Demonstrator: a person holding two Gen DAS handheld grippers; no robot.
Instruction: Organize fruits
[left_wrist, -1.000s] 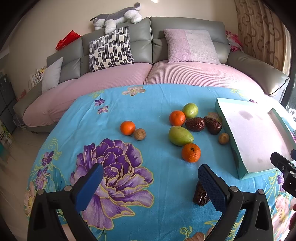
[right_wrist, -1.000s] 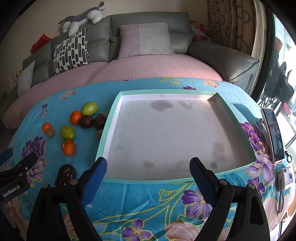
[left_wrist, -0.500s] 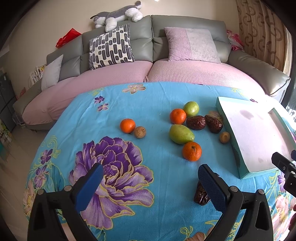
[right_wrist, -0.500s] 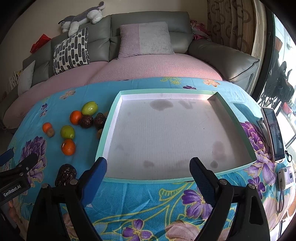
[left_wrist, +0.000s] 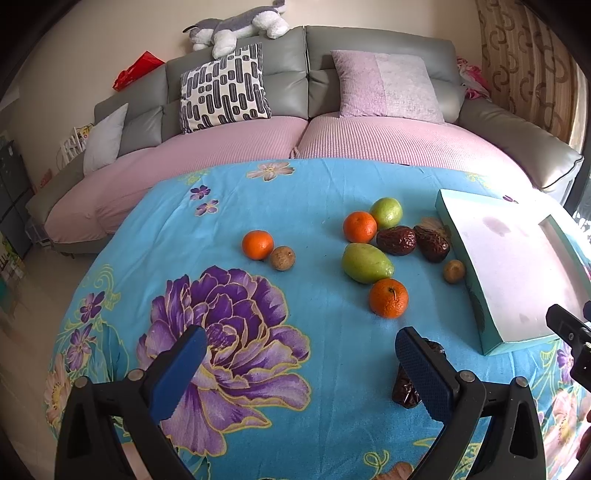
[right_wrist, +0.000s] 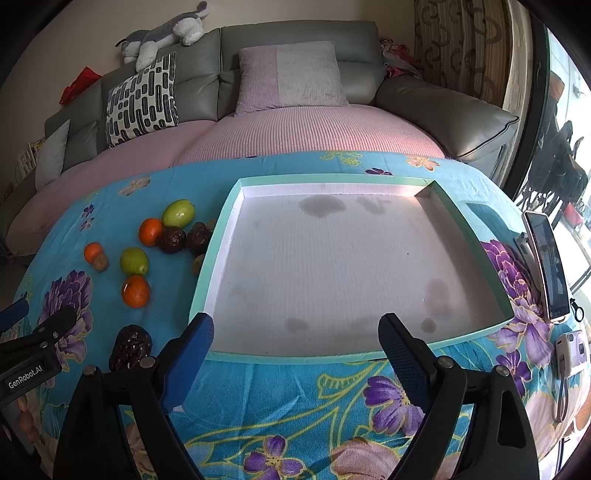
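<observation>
both grippers, left (left_wrist: 297, 363) and right (right_wrist: 295, 350), have jaws spread, empty. i'd grab the dark date (left_wrist: 410, 384) right behind the left's right jaw first, then drop it in the tray (right_wrist: 369, 356).

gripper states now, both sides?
Left hand-held gripper: open, holding nothing, above the cloth near a dark date.
Right hand-held gripper: open, empty, at the tray near edge.

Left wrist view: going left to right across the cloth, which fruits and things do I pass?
Lone orange → small brown fruit → green pear-shaped fruit → wrinkled dark date → small brown fruit beside the tray → tray.
</observation>
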